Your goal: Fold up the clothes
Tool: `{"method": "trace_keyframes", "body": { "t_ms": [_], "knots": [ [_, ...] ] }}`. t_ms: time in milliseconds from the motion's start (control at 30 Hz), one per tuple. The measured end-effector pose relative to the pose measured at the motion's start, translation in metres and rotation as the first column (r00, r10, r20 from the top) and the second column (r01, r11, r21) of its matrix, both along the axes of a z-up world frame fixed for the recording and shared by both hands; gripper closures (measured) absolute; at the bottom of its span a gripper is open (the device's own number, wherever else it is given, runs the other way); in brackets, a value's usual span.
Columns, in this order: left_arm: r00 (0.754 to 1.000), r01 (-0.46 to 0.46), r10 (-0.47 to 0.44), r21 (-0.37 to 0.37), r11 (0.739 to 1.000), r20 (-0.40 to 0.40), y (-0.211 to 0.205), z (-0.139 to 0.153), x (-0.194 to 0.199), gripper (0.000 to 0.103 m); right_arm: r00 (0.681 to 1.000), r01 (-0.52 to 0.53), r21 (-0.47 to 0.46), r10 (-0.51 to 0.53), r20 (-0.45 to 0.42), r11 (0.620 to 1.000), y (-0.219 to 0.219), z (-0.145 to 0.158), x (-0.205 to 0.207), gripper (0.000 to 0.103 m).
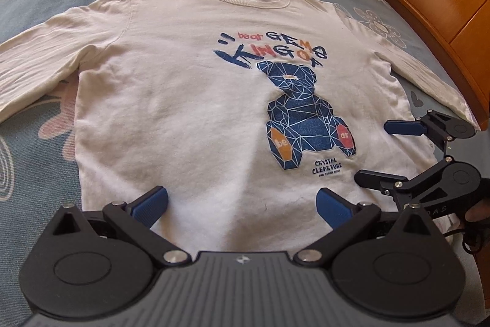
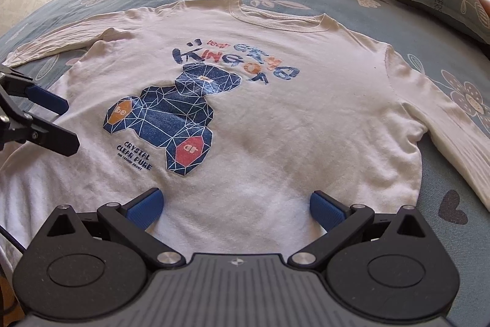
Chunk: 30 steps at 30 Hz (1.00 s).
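On the blue flowered bed [image 1: 36, 143], a white shirt [image 1: 183, 112] with a blue bear [image 1: 303, 115] is lying flat, sleeves out. Both the left gripper [image 1: 242, 204] and right gripper [image 2: 234, 204] are hanging wide open over its bottom edge.

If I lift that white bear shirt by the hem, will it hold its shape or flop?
Probably flop: the white shirt lies flat and creased, like thin knit. Its long sleeves would likely dangle and drag across the bedsheet. It looks light, so one pinch should raise it.
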State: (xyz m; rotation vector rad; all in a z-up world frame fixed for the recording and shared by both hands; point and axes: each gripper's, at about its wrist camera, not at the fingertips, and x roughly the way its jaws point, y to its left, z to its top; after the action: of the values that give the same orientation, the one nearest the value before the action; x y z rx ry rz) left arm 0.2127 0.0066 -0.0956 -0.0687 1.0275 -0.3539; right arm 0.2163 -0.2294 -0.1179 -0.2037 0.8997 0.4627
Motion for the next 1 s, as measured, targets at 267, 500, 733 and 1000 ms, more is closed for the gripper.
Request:
{"method": "trace_keyframes", "body": {
  "t_ms": [267,500,733,1000],
  "knots": [
    [0.994,-0.042,0.048,-0.063,0.997,0.101,-0.013,0.027,-0.077,0.001,0.993,0.104,0.006,-0.104,0.05,0.995,-0.008,0.028,-0.059,0.0],
    [0.992,-0.092,0.108,-0.212,0.973,0.068,-0.009,0.019,-0.091,0.001,0.99,0.13,0.012,-0.13,0.054,0.991,-0.014,0.021,-0.105,0.0],
    [0.987,-0.117,0.14,-0.243,0.963,0.078,-0.001,-0.009,-0.122,0.001,0.982,0.163,0.058,-0.167,0.082,0.985,-0.021,-0.006,-0.118,0.0],
    [0.991,-0.08,0.102,-0.229,0.97,0.088,0.002,0.003,-0.136,0.001,0.97,0.17,0.099,-0.184,0.157,0.98,-0.025,-0.011,-0.129,0.0]
  ]
}}
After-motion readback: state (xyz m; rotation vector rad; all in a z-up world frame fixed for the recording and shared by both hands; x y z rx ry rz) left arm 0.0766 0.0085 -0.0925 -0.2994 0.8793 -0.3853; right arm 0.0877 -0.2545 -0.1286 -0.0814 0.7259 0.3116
